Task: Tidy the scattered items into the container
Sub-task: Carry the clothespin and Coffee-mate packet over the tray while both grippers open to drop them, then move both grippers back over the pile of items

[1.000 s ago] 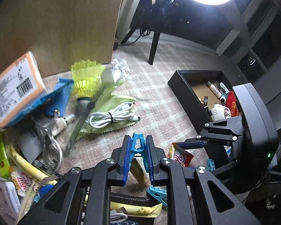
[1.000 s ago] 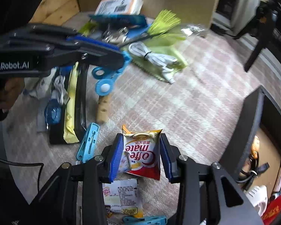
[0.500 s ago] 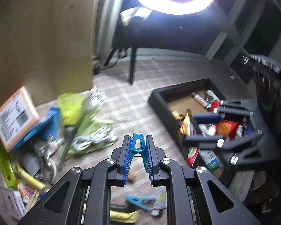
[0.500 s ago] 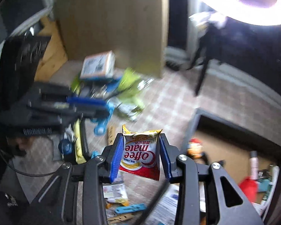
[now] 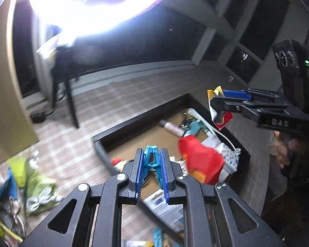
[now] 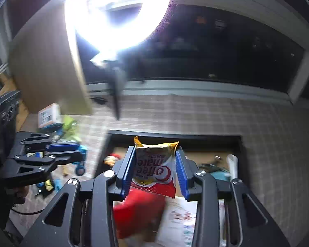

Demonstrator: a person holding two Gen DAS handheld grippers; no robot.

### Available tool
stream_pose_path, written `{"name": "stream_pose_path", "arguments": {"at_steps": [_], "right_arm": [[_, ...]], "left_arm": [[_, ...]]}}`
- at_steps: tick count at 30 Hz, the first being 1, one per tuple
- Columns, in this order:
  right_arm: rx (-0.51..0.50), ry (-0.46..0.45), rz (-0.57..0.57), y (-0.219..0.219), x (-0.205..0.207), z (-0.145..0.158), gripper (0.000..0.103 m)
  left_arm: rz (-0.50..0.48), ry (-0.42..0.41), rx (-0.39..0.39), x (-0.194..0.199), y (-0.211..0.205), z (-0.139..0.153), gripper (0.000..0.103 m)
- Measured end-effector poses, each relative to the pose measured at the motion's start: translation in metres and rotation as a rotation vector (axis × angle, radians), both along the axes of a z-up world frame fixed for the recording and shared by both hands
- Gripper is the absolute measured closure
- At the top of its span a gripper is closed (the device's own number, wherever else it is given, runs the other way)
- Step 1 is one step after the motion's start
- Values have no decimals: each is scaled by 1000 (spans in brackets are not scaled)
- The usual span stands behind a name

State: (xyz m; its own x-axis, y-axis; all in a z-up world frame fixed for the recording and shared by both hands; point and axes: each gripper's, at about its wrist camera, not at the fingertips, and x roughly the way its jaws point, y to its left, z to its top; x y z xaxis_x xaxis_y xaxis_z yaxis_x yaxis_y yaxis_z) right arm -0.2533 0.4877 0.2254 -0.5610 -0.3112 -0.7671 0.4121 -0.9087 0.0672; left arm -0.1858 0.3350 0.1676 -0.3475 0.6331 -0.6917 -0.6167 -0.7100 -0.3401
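light source: round white ring lamp, blown out, top of both views
room: dim, dark background
blur: motion smear on checked beige floor mat, scattered clutter
edges: fisheye bending, dark corners

A: You're holding the sachet between the right gripper pads, over the box.

B: And the left gripper is pinching a blue clip beside it.

Below the right claw a red packet is smeared with blur; the box contents beyond it are too blurred to name, its near part hidden.
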Motion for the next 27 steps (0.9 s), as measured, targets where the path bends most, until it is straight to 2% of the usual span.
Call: {"name": "stream_pose_path", "arguments": {"at_steps": [1, 2, 3, 4, 5, 6, 10, 16, 21, 27], "right_arm": [[6, 0, -20, 6, -2, -3, 66], [12, 5, -37, 12, -3, -4, 61], [27, 11, -52, 16, -3, -5, 55], [57, 13, -74, 18, -3, -6, 40], [72, 29, -94, 20, -1, -6, 36], [69, 54, -98, 21, 2, -4, 36], [30, 69, -74, 21, 9, 2, 36], [2, 63, 7, -1, 23, 4, 36], [-36, 28, 126, -32, 37, 1, 36], [-43, -59, 300, -85, 63, -14, 38]], "left_arm": [[-11, 2, -1, 0, 7, 1, 88], [-22, 3, -2, 0, 14, 2, 87], [-28, 0, -18, 0, 22, 2, 81], [-26, -5, -46, -1, 28, 2, 60], [-17, 1, -62, 0, 31, 3, 52], [-4, 23, -61, 2, 30, 6, 50], [12, 45, -63, 5, 18, 10, 52], [70, 89, -123, 15, -26, 16, 52], [145, 56, -142, 22, -81, 12, 52], [191, 13, -223, 48, -133, -11, 52]]}}
